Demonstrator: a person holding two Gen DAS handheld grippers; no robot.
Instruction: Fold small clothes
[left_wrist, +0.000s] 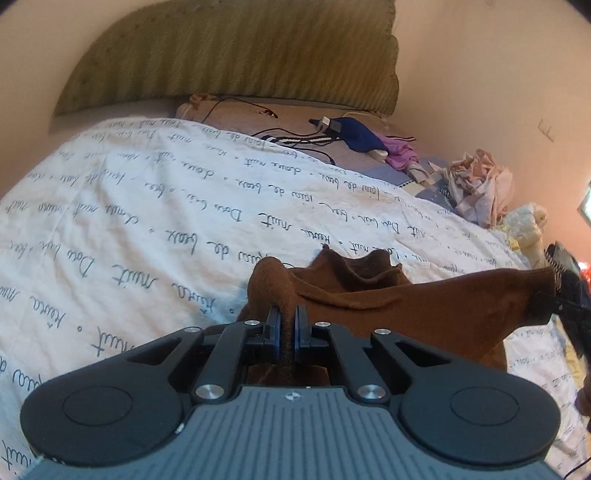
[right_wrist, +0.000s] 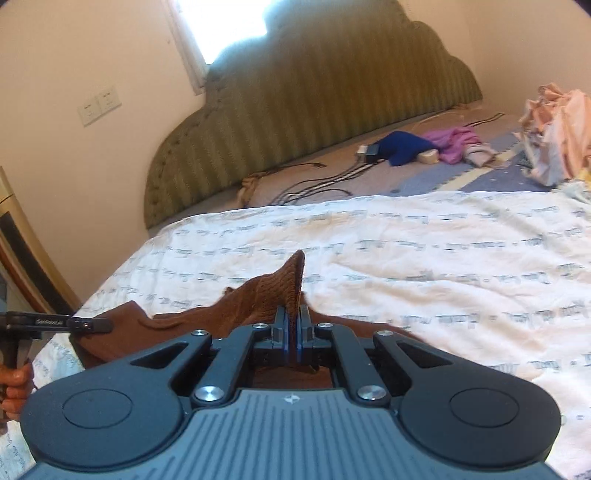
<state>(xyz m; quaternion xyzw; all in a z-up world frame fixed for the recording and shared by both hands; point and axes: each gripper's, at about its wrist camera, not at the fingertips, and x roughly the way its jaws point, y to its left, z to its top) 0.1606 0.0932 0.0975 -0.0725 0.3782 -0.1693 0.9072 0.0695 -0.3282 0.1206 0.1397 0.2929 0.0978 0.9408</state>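
The left gripper (left_wrist: 287, 314) has its jaws clenched on a bunched fold of the brown garment (left_wrist: 388, 306). The right gripper (right_wrist: 292, 315) has its jaws clenched on another edge of the same garment, with a ribbed corner (right_wrist: 295, 277) standing up above the pads. The garment hangs stretched between the two grippers, over the near part of the bed. In the right wrist view a hand (right_wrist: 16, 384) grips the left tool's handle at the frame's left edge.

Beyond the garment, a white quilt printed with script (left_wrist: 147, 229) covers the bed and lies bare across its middle. Farther on, black cables (right_wrist: 314, 188) trail over the uncovered mattress. Near them lie a blue cloth (right_wrist: 402, 147) beside a charger block (right_wrist: 367, 152), then a purple cloth (right_wrist: 458, 142). A crumpled pink pile of clothes (right_wrist: 557, 125) sits toward the bed's right side. A green striped headboard (right_wrist: 314, 92) closes the far end against the wall, with wall sockets (right_wrist: 99, 105) to its left.
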